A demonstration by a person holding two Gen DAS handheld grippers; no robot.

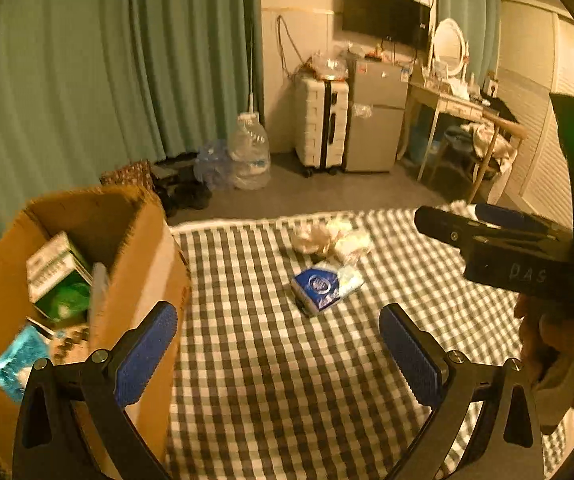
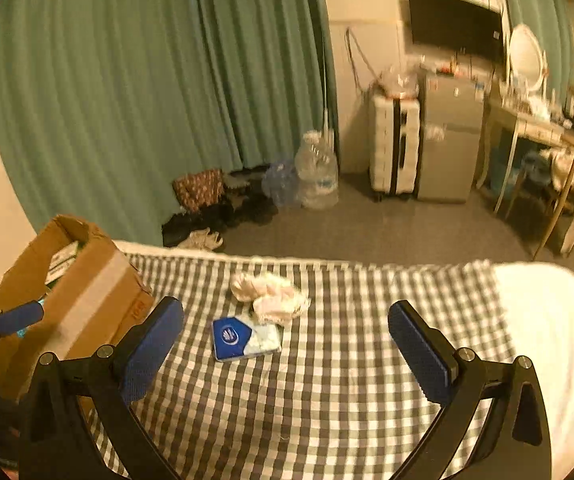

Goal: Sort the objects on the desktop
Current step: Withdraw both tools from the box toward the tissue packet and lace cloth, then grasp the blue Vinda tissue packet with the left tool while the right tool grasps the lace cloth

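A blue and white tissue pack (image 1: 323,286) (image 2: 245,338) lies flat on the checked cloth (image 1: 287,400) (image 2: 327,400). Just beyond it sit crumpled white wrappers (image 1: 329,236) (image 2: 273,296). My left gripper (image 1: 279,354) is open above the cloth, with nothing between its fingers, right beside the cardboard box (image 1: 139,264) (image 2: 95,292). The box holds a green and white carton (image 1: 57,268) and a teal pack (image 1: 17,364). My right gripper (image 2: 287,354) is open and holds nothing, hovering short of the tissue pack. A hand (image 1: 547,344) grips its handle.
The bed's far edge drops to a grey floor with shoes (image 2: 203,226), water jugs (image 1: 249,152), a suitcase (image 1: 321,124), a small fridge (image 1: 375,116) and a cluttered dresser (image 1: 455,100). Green curtains hang behind. A white cover (image 2: 547,320) lies right of the cloth.
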